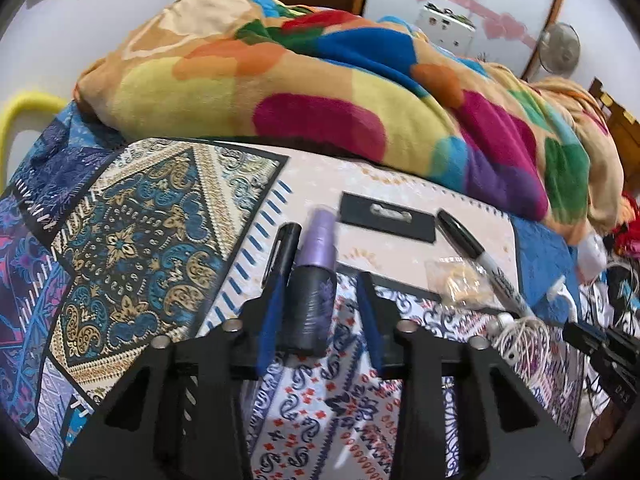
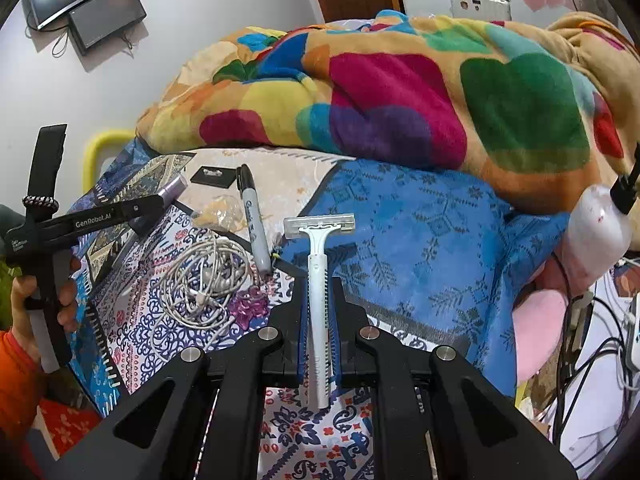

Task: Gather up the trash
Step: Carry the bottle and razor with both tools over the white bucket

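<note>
On the cluttered bed point(image 1: 392, 236), my right gripper point(image 2: 319, 300) clamps a razor point(image 2: 318, 280); my left gripper point(image 1: 320, 300), jaws apart, brackets a purple bottle point(image 1: 314, 276), which I judge needs squeezing next.

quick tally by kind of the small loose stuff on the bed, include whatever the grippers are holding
markers: 2
purple-capped bottle: 1
razor: 1
black card: 1
clear bag: 1
white cable bundle: 1
purple clip: 1
total: 8

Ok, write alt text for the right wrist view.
The right gripper clamps a white disposable razor above a patterned bedsheet. To the left lie tangled white earphones and a black marker; behind, a colourful blanket.
</note>
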`<state>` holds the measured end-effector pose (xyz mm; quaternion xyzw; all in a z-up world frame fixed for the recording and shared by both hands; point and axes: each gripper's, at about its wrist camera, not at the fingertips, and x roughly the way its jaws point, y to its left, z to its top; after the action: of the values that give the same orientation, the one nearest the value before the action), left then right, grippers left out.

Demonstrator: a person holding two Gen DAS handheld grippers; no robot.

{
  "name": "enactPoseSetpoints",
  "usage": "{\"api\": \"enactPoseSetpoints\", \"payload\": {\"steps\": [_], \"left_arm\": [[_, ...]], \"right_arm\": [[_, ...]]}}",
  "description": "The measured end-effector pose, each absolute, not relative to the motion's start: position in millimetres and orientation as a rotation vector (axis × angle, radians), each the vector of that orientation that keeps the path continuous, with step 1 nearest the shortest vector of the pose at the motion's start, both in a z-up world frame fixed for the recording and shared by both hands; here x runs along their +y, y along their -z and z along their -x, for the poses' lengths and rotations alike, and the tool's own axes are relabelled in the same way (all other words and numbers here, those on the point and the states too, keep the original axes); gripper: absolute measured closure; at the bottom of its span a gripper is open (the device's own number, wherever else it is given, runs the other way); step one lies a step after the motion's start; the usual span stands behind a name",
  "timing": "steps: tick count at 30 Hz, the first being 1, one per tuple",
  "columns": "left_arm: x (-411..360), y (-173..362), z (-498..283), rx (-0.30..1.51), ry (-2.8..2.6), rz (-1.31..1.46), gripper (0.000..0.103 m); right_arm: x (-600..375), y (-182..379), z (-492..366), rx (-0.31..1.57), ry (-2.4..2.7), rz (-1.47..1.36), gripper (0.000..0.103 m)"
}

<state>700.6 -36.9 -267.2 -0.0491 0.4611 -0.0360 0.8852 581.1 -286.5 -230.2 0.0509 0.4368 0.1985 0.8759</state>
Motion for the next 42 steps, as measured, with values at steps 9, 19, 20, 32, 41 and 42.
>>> {"api": "enactPoseSetpoints", "payload": {"steps": [9, 19, 20, 32, 41, 42], "left_arm": [[-58, 275, -691, 0.968, 0.025, 0.01, 0.078], [-59, 243, -641, 0.929, 0.034, 0.061, 0.078], [-59, 236, -634, 0.926, 0.04, 0.068, 0.078], [-25, 137, -544, 0.828, 0.078, 0.196, 0.078], [25, 91, -446, 0.768, -0.006, 0.225, 0.078], [32, 88, -433, 0.762, -0.019, 0.228, 0.078]], "right_arm": [[-285, 230, -572, 0.924, -0.421, -0.111, 0.094], [-282, 195, -556, 0.886, -0.419, -0.086, 0.094], [-281, 188, -552, 0.878, -0.422, -0.087, 0.094], [-252, 100, -486, 0.751, -0.479, -0.058, 0.094], [-207, 65, -422, 0.694, -0.581, -0.024, 0.094], [-201, 63, -415, 0.693, -0.596, -0.021, 0.094]]}}
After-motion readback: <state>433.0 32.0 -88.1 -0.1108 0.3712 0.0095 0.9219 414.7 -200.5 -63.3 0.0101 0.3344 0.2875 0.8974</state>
